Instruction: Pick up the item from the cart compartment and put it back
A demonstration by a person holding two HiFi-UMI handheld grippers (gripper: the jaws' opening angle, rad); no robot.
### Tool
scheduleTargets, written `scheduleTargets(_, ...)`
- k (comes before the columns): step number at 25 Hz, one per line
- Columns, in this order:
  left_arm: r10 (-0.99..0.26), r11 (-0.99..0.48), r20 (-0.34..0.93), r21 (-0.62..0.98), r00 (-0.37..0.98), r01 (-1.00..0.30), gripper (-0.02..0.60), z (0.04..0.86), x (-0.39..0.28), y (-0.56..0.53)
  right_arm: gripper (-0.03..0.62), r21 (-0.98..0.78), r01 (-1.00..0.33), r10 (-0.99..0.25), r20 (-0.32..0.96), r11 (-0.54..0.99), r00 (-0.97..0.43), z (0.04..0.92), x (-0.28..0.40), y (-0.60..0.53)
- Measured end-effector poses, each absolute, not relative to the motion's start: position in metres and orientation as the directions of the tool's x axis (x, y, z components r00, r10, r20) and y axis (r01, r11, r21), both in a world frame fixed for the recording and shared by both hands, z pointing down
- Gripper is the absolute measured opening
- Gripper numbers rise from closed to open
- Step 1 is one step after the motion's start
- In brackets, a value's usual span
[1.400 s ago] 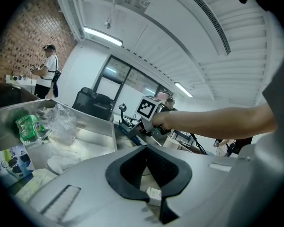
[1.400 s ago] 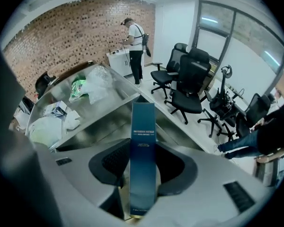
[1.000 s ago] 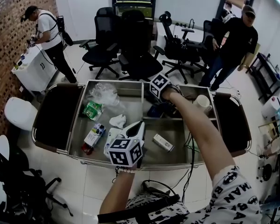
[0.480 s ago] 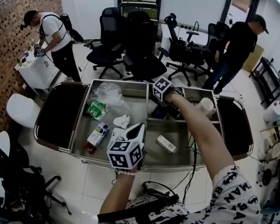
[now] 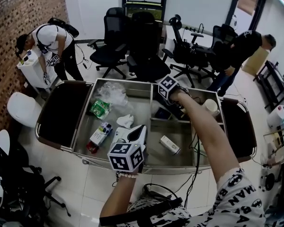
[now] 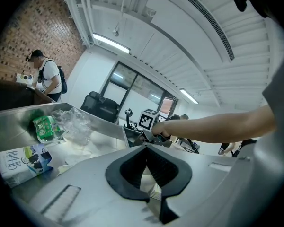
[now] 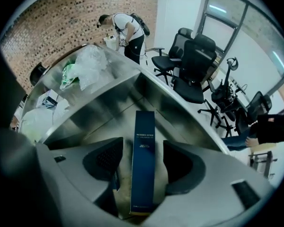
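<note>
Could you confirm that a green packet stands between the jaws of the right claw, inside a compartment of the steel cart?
Not quite: the right gripper view shows a dark blue box, not a green packet, standing between the jaws of the right claw, inside a compartment of the steel cart. The jaws are opening, clear of the box on both sides.

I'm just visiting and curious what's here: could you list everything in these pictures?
cart: one, steel, centre
plastic bag: one, clear, far-left corner
green packet: one, beside the bag
crumpled paper: one, white, left compartment
carton: one, white and blue, left compartment
small box: one, white, near-right compartment
blue box: one, dark, far compartment
cup: one, pale, cart's far-right end
office chairs: several, black, behind cart
bystanders: three, around the room
left gripper: one, grey, shut, empty
right gripper: one, grey, jaws opening, blue box between, untouched
</note>
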State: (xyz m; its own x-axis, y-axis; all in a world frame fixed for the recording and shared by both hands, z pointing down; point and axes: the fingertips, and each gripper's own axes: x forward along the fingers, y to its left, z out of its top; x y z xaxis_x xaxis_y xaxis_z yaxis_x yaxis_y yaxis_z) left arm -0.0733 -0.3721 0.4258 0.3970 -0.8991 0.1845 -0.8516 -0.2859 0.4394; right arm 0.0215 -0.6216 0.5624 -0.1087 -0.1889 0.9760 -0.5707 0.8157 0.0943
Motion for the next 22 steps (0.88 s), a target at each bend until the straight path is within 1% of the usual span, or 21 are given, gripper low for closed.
scheduleTargets(3,-0.896,-0.301,0.177,0.435,0.408,-0.849,-0.002,0.425,-0.072,-0.37,0.282,0.088,-0.563,-0.22,0.961,0.822,-0.17,0.537,0.016,-0.617)
scheduleTargets(5,-0.893,-0.317,0.165,0.429,0.419,-0.846,-0.002,0.422,-0.071,-0.368,0.276,0.057,-0.563,-0.233,0.941,0.825,-0.246,0.516,0.012,-0.609)
scheduleTargets(7,-0.889,-0.344,0.146,0.413,0.434,-0.843,-0.002,0.418,-0.067,-0.363,0.22,0.026,-0.57,-0.262,0.905,0.821,-0.336,0.492,0.012,-0.598)
scheduleTargets(9,-0.883,-0.38,0.12,0.385,0.454,-0.841,-0.002,0.412,-0.062,-0.358,0.101,0.043,-0.585,-0.333,0.855,0.81,-0.398,0.463,0.018,-0.586)
scheduleTargets(12,-0.871,-0.43,0.082,0.351,0.484,-0.832,-0.002,0.407,-0.057,-0.347,0.007,0.113,-0.613,-0.457,0.773,0.782,-0.441,0.424,0.032,-0.563)
scheduleTargets(13,-0.869,-0.437,0.075,0.347,0.489,-0.83,-0.002,0.407,-0.055,-0.341,-0.004,0.127,-0.625,-0.489,0.747,0.77,-0.451,0.415,0.035,-0.552)
scheduleTargets(17,-0.849,-0.473,0.066,0.346,0.524,-0.81,-0.002,0.407,-0.043,-0.311,-0.005,0.148,-0.677,-0.594,0.635,0.721,-0.494,0.38,0.054,-0.498)
scheduleTargets(22,-0.829,-0.515,0.048,0.322,0.557,-0.795,-0.002,0.401,-0.026,-0.269,-0.005,0.164,-0.714,-0.686,0.487,0.68,-0.541,0.341,0.077,-0.406)
